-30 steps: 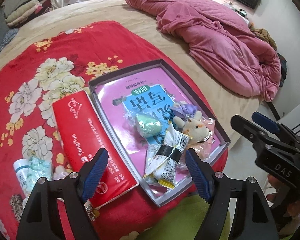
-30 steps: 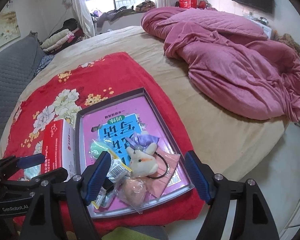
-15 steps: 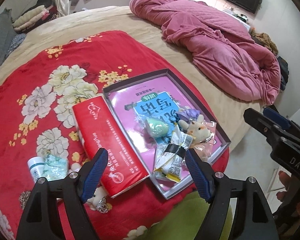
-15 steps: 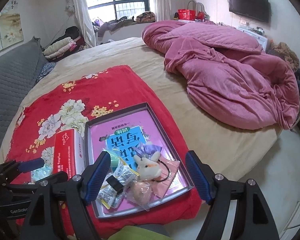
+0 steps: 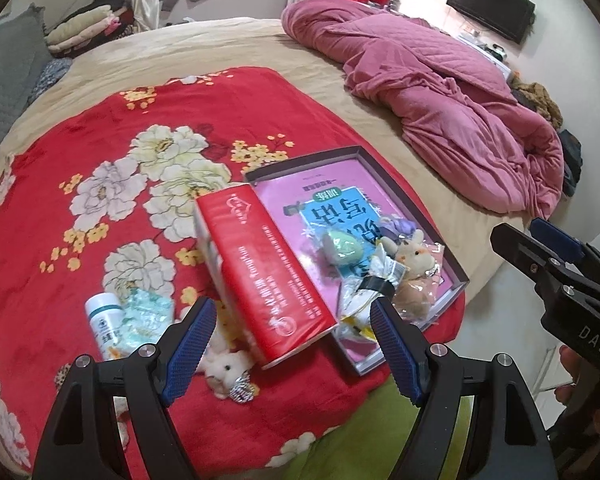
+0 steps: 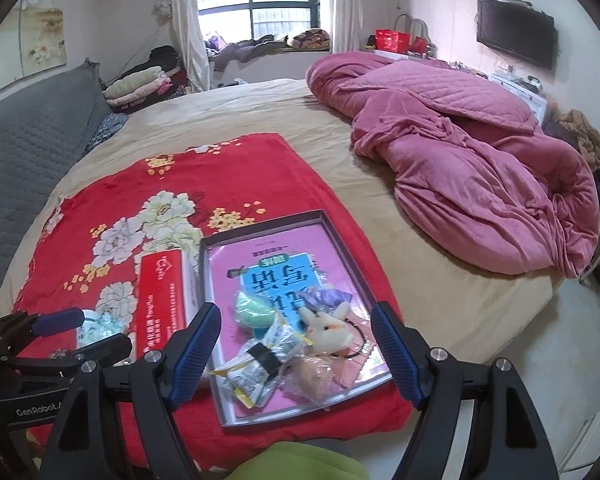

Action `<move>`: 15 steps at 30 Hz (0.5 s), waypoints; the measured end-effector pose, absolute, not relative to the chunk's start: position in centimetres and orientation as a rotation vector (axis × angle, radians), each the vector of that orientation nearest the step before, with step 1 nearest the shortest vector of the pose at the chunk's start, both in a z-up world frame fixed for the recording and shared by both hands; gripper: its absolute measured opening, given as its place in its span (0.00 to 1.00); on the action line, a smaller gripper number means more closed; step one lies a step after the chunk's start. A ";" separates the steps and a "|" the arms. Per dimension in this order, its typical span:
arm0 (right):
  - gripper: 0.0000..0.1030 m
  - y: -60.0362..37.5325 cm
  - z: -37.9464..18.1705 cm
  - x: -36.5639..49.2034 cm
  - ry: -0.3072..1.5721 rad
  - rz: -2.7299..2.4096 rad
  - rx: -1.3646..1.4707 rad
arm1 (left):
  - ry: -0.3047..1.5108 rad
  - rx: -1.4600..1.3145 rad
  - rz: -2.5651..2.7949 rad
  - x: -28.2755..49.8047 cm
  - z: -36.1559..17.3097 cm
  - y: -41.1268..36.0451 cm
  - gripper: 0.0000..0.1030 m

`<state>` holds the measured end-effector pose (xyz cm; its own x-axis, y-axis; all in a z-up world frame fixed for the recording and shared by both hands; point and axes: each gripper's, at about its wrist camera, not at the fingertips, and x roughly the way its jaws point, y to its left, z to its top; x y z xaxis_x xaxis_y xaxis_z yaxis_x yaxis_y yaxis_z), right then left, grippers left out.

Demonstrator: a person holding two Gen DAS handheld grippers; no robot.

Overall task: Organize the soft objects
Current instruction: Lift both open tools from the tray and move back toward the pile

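A shallow grey box lid (image 5: 412, 200) (image 6: 342, 248) with a pink sheet inside lies on a red flowered blanket (image 5: 80, 184) (image 6: 112, 200). In it are a green soft egg (image 5: 342, 246) (image 6: 256, 314), a cream bunny plush (image 5: 410, 254) (image 6: 328, 326), a peach plush in a clear bag (image 6: 314, 378) and a taped bundle of sachets (image 5: 374, 280) (image 6: 264, 364). A small pink plush (image 5: 226, 368) lies loose near the blanket's front edge. My left gripper (image 5: 292, 350) is open and empty above the blanket. My right gripper (image 6: 296, 348) is open and empty above the box.
A red tissue box (image 5: 264, 280) (image 6: 162, 308) lies left of the lid. A white bottle (image 5: 104, 326) and a teal packet (image 5: 146, 320) lie further left. A crumpled pink quilt (image 5: 440, 92) (image 6: 460, 136) covers the bed's right side. The floor (image 6: 540, 344) lies beyond the bed edge.
Both grippers have pulled back and risen, so the bed shows from farther away. The left view has swung left, bringing the bottle and small pink plush into sight. Both stay open.
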<state>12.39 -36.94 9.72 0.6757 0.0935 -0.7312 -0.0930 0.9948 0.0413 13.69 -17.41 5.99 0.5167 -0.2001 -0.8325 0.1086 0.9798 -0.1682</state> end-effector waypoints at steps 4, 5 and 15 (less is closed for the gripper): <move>0.74 -35.3 10.3 12.0 0.813 0.132 -0.018 | 1.003 -0.125 -0.166 12.8 6.3 -15.6 0.78; 0.75 -34.7 10.5 11.8 0.809 0.141 -0.024 | 1.001 -0.129 -0.162 12.7 6.4 -15.3 0.78; 0.75 -30.0 12.1 10.9 0.779 0.224 -0.051 | 0.971 -0.166 -0.102 10.7 7.9 -10.2 0.78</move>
